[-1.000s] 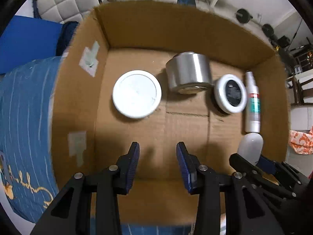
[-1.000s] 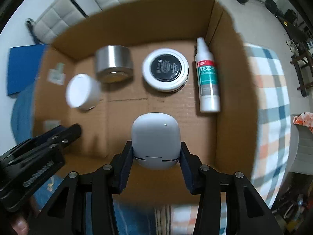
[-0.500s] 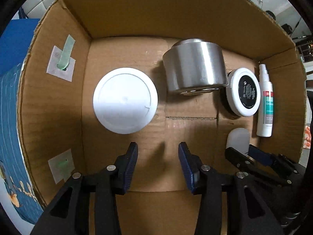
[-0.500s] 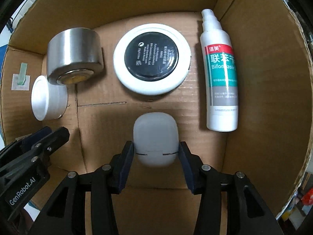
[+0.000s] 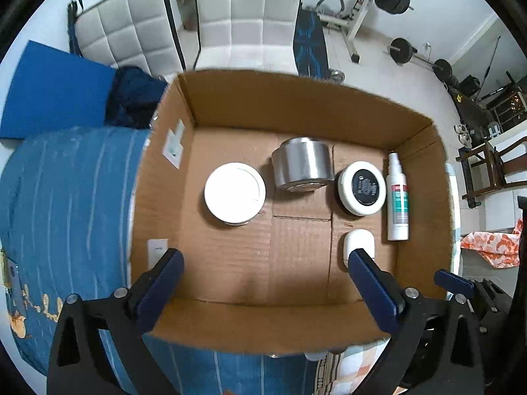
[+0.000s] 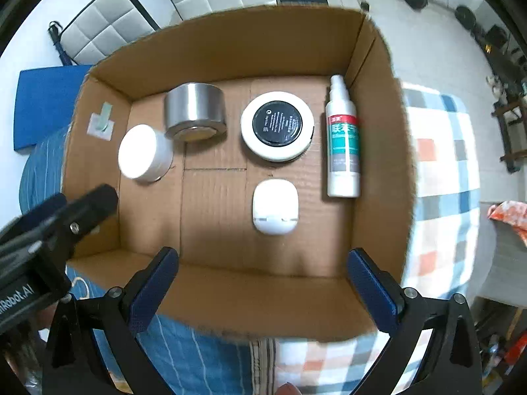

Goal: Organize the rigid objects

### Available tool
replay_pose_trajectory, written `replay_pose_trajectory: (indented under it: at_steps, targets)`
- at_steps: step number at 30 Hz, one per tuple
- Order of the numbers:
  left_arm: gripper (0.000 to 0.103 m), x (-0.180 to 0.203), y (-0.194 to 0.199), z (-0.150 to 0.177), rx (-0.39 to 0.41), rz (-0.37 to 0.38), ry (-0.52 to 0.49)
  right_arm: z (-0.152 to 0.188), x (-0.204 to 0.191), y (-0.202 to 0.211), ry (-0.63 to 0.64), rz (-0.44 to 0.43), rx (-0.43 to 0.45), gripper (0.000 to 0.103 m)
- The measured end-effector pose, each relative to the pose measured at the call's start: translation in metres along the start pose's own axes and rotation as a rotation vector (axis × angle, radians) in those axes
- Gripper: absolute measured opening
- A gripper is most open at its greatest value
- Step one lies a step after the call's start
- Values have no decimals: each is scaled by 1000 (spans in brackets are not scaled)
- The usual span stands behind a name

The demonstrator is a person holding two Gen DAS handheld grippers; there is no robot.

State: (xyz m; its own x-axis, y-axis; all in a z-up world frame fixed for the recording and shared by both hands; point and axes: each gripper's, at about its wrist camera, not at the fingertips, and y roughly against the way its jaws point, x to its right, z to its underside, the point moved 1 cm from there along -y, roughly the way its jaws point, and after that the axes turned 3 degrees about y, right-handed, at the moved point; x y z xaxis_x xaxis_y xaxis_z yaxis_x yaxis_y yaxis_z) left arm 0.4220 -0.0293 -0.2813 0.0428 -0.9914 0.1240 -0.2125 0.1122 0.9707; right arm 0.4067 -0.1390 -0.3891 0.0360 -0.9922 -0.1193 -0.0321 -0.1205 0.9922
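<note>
Box: I see the cardboard box (image 6: 378, 151) sitting on a blue bedspread (image 5: 66, 197), five items on its floor.
Back row, left to right: white jar (image 6: 143, 151), steel tin (image 6: 194, 110), black-topped round tin (image 6: 277, 125), spray bottle (image 6: 342, 138) lying flat by the right wall.
White case (image 6: 275, 205): flat on the floor, in front of the round tin, nothing touching it.
Left gripper (image 5: 263, 263): jaws opening, wide, nothing between them.
Right gripper (image 6: 263, 263): jaws opening, wide, above the case, clear of it.
</note>
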Motion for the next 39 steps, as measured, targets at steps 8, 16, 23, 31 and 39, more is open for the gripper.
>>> replay_pose_trajectory:
  at_steps: [8, 16, 23, 31, 39]
  targets:
    - [102, 6, 38, 23, 69, -34, -21, 38, -10, 50, 26, 55, 58, 103]
    - [102, 10, 81, 40, 155, -47, -30, 58, -15, 95, 33, 80, 127, 103]
    - [102, 14, 111, 52, 202, -35, -34, 73, -21, 126, 49, 74, 186, 103]
    - [102, 1, 92, 96, 158, -90, 5, 115, -15, 103, 63, 10, 118, 103]
    - [102, -25, -4, 141, -64, -142, 23, 148, -3, -5, 81, 16, -51, 99]
